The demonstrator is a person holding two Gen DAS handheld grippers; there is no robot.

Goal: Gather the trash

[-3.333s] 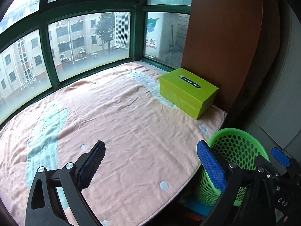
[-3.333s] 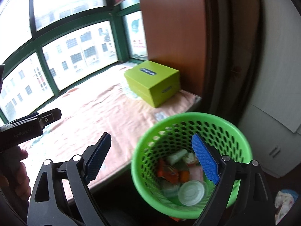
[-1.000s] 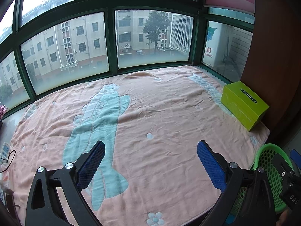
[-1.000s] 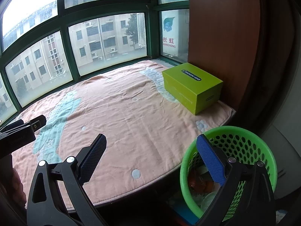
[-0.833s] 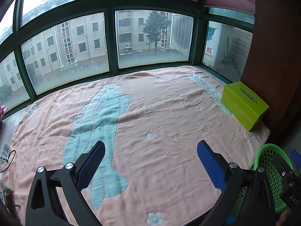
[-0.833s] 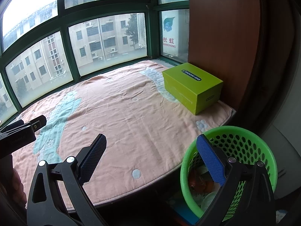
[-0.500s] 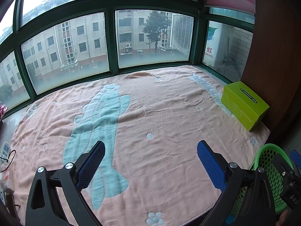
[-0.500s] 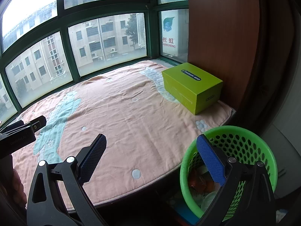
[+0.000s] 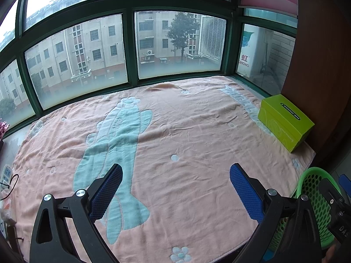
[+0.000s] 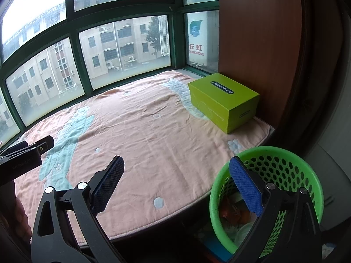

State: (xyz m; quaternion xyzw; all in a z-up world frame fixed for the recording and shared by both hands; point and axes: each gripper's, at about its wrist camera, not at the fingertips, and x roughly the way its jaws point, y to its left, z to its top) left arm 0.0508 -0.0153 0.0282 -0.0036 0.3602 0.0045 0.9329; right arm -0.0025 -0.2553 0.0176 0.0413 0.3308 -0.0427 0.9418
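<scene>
1. Windows with dark green frames curved round the far side of the scene, with apartment blocks outside.
2. A pink blanket with a pale blue figure woven into it covered the broad ledge below the glass, from the far panes to the near edge.
3. A brown wooden panel stood upright at the far right.
4. A lime-green box sat on the blanket at the far right, just beside the panel.
5. A green perforated basket stood off the near right edge of the blanket, lower than the ledge; the trash lay inside it, orange wrappers and pale pieces only partly visible.
6. The left gripper hung over the near middle of the blanket, jaws released and spread wide, nothing between them.
7. The right gripper was likewise released and empty, its right finger in front of the basket's near rim.
8. A white power strip lay at the far left edge.
</scene>
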